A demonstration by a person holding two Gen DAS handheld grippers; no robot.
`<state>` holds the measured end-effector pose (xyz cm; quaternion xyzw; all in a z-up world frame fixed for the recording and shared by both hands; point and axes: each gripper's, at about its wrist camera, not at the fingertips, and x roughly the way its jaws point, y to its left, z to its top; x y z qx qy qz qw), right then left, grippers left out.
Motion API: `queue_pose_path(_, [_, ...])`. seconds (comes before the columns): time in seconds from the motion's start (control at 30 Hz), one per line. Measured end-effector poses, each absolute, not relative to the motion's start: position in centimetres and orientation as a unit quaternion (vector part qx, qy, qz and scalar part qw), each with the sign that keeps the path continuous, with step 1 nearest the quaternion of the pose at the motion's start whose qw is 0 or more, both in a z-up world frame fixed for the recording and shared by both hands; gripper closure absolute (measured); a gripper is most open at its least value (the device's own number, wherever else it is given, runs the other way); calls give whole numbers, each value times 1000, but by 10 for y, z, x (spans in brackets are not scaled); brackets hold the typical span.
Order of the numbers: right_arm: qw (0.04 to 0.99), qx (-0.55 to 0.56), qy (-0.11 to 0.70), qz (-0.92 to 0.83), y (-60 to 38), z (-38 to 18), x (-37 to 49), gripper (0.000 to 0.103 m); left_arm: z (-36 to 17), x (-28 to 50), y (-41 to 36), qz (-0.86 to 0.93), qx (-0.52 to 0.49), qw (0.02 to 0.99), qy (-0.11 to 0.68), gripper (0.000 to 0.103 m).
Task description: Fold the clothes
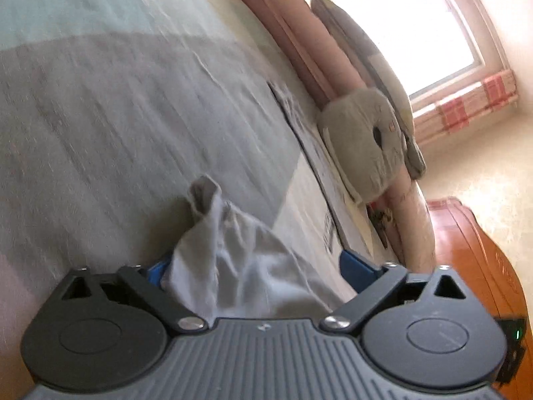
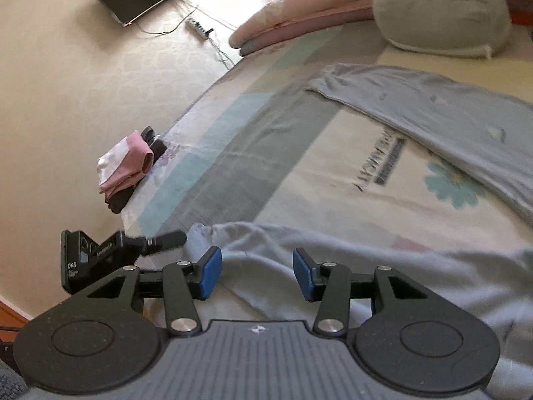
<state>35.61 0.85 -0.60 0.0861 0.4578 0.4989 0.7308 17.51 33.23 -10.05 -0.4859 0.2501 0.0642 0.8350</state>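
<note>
Right wrist view: the pale grey garment (image 2: pixel 433 126) lies spread on the bed (image 2: pixel 299 183), not yet folded. The right hand-held gripper (image 2: pixel 256 273) stands apart over its near edge; the left hand-held gripper (image 1: pixel 260 266), wide apart, straddles bunched cloth. Folding appears barely begun.

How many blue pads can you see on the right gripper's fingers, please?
2: the left pad and the right pad, standing apart, with the pale grey garment showing between them. None seems hidden.

A small black boxy device (image 2: pixel 87 261) beside the bed is showing "0A5"; dark lettering on the patterned bedsheet (image 2: pixel 383 163) is staying too blurred to read.
</note>
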Motion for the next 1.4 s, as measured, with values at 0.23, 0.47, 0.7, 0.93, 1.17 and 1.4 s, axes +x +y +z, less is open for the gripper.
queue_pose_path(0.23, [738, 110, 471, 471, -26, -21, 352, 50, -89, 185, 318, 126, -379, 867, 299, 88])
queue_pose_path(0.47, [749, 110, 487, 436, -56, -32, 341, 45, -63, 197, 317, 164, -285, 882, 338, 96])
queue_pose_path(0.7, [770, 126, 491, 387, -99, -34, 325, 44, -24, 204, 348, 176, -244, 899, 318, 96])
queue_pose_path(0.93, [797, 101, 488, 342, -129, -29, 304, 44, -10, 232, 371, 185, -229, 904, 310, 95])
queue_pose_path(1.17, [826, 41, 479, 293, -155, -29, 285, 44, -7, 251, 359, 212, -188, 903, 324, 75])
queue_pose_path(1.4, [837, 24, 474, 273, -181, -34, 279, 45, -10, 256, 295, 91, -168, 899, 393, 57])
